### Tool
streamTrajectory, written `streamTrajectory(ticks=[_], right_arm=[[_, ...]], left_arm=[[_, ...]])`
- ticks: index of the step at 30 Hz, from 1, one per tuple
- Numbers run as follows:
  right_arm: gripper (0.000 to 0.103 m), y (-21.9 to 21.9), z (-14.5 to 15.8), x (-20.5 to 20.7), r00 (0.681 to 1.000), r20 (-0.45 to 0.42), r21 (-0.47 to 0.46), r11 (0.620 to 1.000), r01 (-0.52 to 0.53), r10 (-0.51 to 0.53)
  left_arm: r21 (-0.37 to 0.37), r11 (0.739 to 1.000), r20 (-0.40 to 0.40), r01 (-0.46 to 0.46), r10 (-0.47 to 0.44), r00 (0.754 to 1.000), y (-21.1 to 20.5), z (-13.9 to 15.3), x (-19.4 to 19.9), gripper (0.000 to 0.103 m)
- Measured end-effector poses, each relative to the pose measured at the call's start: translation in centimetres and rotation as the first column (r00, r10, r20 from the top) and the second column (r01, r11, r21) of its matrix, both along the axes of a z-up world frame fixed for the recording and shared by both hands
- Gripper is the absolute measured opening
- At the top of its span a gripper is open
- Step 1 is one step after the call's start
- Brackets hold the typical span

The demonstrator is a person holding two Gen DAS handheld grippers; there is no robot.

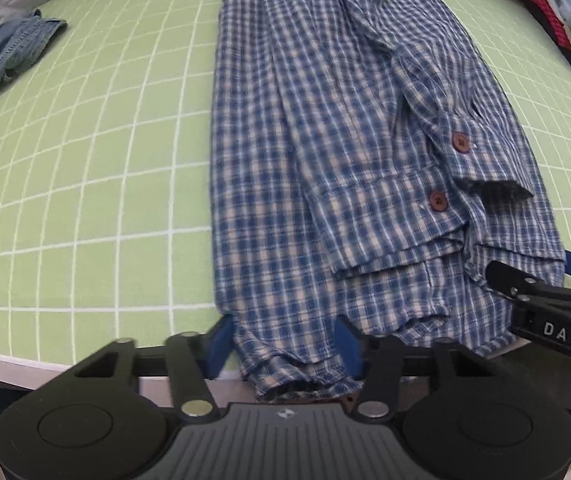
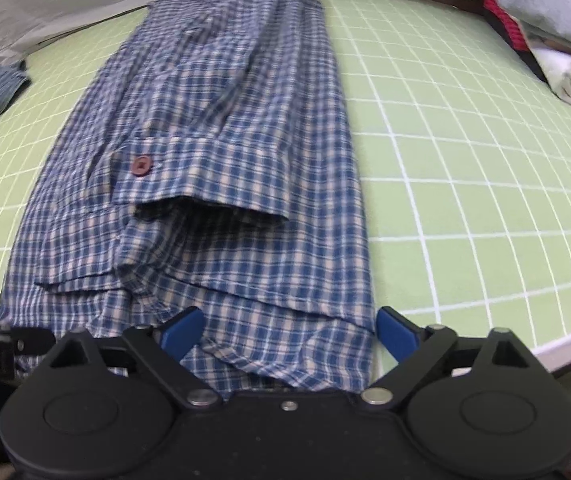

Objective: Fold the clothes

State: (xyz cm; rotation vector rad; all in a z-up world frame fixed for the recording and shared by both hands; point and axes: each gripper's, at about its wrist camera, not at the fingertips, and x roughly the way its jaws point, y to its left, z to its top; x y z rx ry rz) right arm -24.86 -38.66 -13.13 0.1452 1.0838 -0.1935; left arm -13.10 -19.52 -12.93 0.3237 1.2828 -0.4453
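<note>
A blue and white plaid shirt (image 1: 325, 160) (image 2: 225, 160) lies folded into a long strip on the green grid mat (image 1: 85, 160). Its sleeves are laid on top, and a cuff with brown buttons (image 1: 437, 200) shows. My left gripper (image 1: 285, 344) stands over the left part of the near hem. Its jaws are partly closed, with bunched hem fabric between the blue fingers (image 1: 221, 344). My right gripper (image 2: 289, 332) straddles the right part of the same hem, jaws wide apart, with cloth lying loose between them. Both hem corners hang a little over the mat's near edge.
A crumpled denim garment (image 1: 1, 56) lies at the far left of the mat. A stack of folded clothes (image 2: 545, 20) sits at the far right. Pale fabric (image 2: 45, 0) lies along the back. The table's near edge (image 1: 5, 360) runs just under both grippers.
</note>
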Motion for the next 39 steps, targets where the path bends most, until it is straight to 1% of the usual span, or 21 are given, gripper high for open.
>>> streamTrajectory(ticks=[1, 2, 3, 4, 5, 6, 7, 8, 10, 12, 14, 16, 18, 20, 22, 23, 27, 29, 32, 36, 39], right_arm=[[0.082, 0.1, 0.2, 0.0, 1.0, 0.005, -0.001, 1.0, -0.014, 0.014], [0.073, 0.2, 0.3, 0.1, 1.0, 0.009, -0.001, 1.0, -0.029, 0.029], [0.059, 0.4, 0.5, 0.1, 0.999, 0.015, -0.001, 0.999, -0.046, 0.046], [0.053, 0.6, 0.7, 0.2, 0.998, 0.022, -0.002, 0.998, -0.064, 0.064], [0.041, 0.8, 0.8, 0.3, 0.996, 0.021, 0.001, 0.996, -0.089, 0.089], [0.027, 1.0, 1.0, 0.5, 0.993, 0.018, 0.005, 0.993, -0.116, 0.116], [0.019, 1.1, 1.1, 0.7, 0.99, 0.016, 0.009, 0.99, -0.142, 0.142], [0.009, 1.1, 1.3, 0.8, 0.988, 0.011, 0.022, 0.988, -0.156, 0.156], [0.008, 0.7, 1.8, 1.2, 0.987, 0.009, 0.046, 0.986, -0.159, 0.159], [0.007, -0.1, 2.7, 1.1, 0.989, 0.031, 0.088, 0.986, -0.143, 0.141], [0.007, -1.1, 3.9, 0.8, 0.993, 0.065, 0.145, 0.984, -0.107, 0.099], [0.007, -1.9, 5.3, 1.0, 0.992, 0.107, 0.19, 0.978, -0.083, 0.064], [0.007, -2.3, 6.8, 1.4, 0.984, 0.165, 0.172, 0.98, -0.096, 0.067], [0.007, -2.5, 8.4, 2.1, 0.972, 0.223, 0.154, 0.982, -0.108, 0.072], [0.007, -3.1, 9.8, 3.0, 0.956, 0.283, 0.163, 0.979, -0.126, 0.077], [0.007, -3.4, 10.4, 3.4, 0.95, 0.303, 0.161, 0.978, -0.13, 0.076], [0.007, -4.6, 11.8, 6.2, 0.928, 0.367, 0.143, 0.981, -0.13, 0.07], [0.007, -5.1, 12.2, 7.6, 0.919, 0.39, 0.144, 0.982, -0.121, 0.057], [0.007, -6.0, 12.5, 9.9, 0.912, 0.409, 0.146, 0.983, -0.112, 0.044], [0.007, -6.9, 12.0, 13.5, 0.913, 0.404, 0.141, 0.983, -0.115, 0.048], [0.007, -7.4, 11.0, 16.1, 0.922, 0.384, 0.154, 0.982, -0.114, 0.047]], left_arm=[[-0.006, 1.0, 0.002, -0.003, 0.003, 1.0, 0.1, 0.1, 0.1, 0.042], [-0.013, 1.0, 0.001, -0.003, 0.003, 1.0, 0.2, 0.2, 0.3, 0.036], [-0.019, 1.0, 0.0, -0.003, 0.003, 1.0, 0.3, 0.3, 0.5, 0.03], [-0.029, 1.0, -0.001, 0.001, -0.001, 1.0, 0.4, 0.3, 0.7, 0.025], [-0.038, 0.999, -0.012, -0.005, 0.005, 1.0, 0.4, 0.4, 1.0, 0.016], [-0.047, 0.999, -0.022, -0.012, 0.011, 1.0, 0.4, 0.4, 1.4, 0.008], [-0.066, 0.998, -0.045, -0.023, 0.02, 0.999, 0.5, 0.5, 1.8, 0.007], [-0.095, 0.994, -0.074, -0.045, 0.038, 0.997, 0.7, 0.6, 2.5, 0.006], [-0.153, 0.985, -0.106, -0.079, 0.063, 0.992, 1.0, 1.4, 3.4, 0.005], [-0.195, 0.976, -0.093, -0.096, 0.079, 0.993, 1.1, 2.7, 3.8, 0.004], [-0.231, 0.967, -0.059, -0.107, 0.096, 0.994, 1.3, 4.3, 4.6, 0.004], [-0.275, 0.953, -0.032, -0.132, 0.128, 0.991, 1.4, 6.1, 5.5, 0.004], [-0.329, 0.933, 0.004, -0.144, 0.154, 0.988, 0.7, 8.3, 6.6, 0.004], [-0.358, 0.923, 0.046, -0.14, 0.168, 0.985, 0.2, 10.2, 8.2, 0.004], [-0.382, 0.914, 0.087, -0.133, 0.179, 0.98, -0.3, 11.9, 9.4, 0.004], [-0.389, 0.912, 0.104, -0.132, 0.186, 0.977, -1.1, 12.5, 10.4, 0.004], [-0.422, 0.897, 0.148, -0.13, 0.21, 0.966, -1.6, 14.4, 13.0, 0.004], [-0.436, 0.889, 0.161, -0.136, 0.226, 0.961, -2.4, 14.1, 14.7, 0.004], [-0.444, 0.885, 0.18, -0.137, 0.238, 0.954, -3.0, 14.7, 16.4, 0.004], [-0.437, 0.888, 0.178, -0.143, 0.242, 0.954, -4.5, 14.1, 19.3, 0.005], [-0.418, 0.894, 0.156, -0.16, 0.244, 0.957, -5.6, 12.6, 21.6, 0.005]])
